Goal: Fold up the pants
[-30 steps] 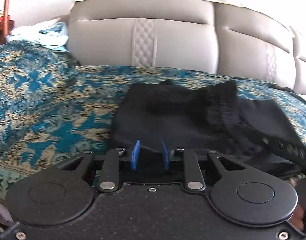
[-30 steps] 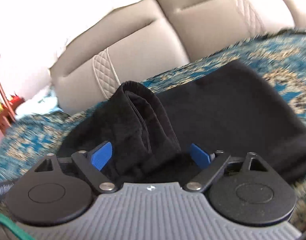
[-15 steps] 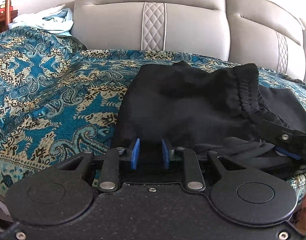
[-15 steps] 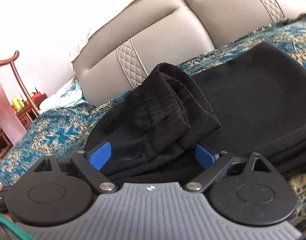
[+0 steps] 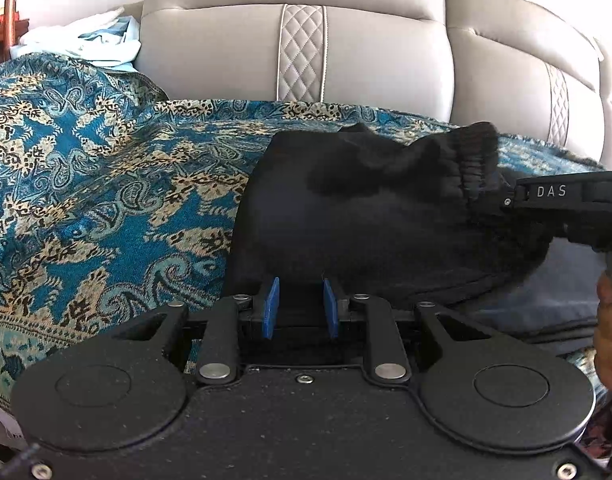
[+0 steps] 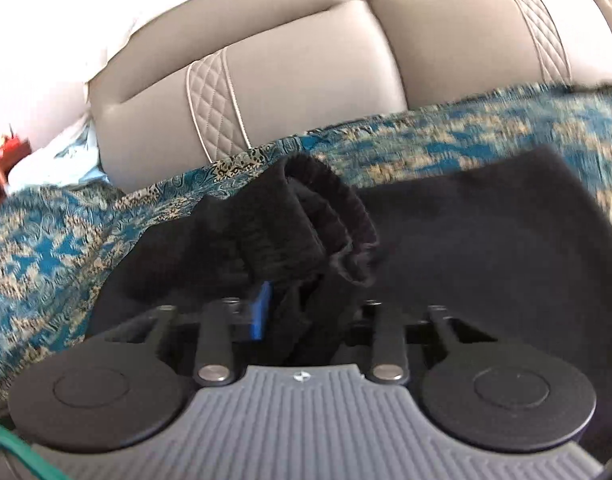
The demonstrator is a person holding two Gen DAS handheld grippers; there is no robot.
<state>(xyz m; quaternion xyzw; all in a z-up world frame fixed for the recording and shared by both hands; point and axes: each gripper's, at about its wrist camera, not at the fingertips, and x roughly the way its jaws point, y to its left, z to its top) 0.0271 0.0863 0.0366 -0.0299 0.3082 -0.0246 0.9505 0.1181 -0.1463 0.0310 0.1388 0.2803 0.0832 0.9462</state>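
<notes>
The black pants [image 5: 346,216] lie on the patterned blue bedspread [image 5: 105,184] before the headboard. They look soft, light and floppy, so the thick ribbed waistband [image 6: 330,216] is the best hold. The right gripper [image 6: 301,312] is closing on that bunch; the left gripper [image 5: 299,308] is clamped on the near hem.

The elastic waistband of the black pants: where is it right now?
In the right wrist view the waistband bunches up at centre, just ahead of the closing right gripper, on the patterned blue bedspread below the grey headboard.

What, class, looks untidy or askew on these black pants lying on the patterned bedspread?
The pants' elastic waistband stands bunched up in a hump instead of lying flat; the right tool is closing on that bunched cloth.
</notes>
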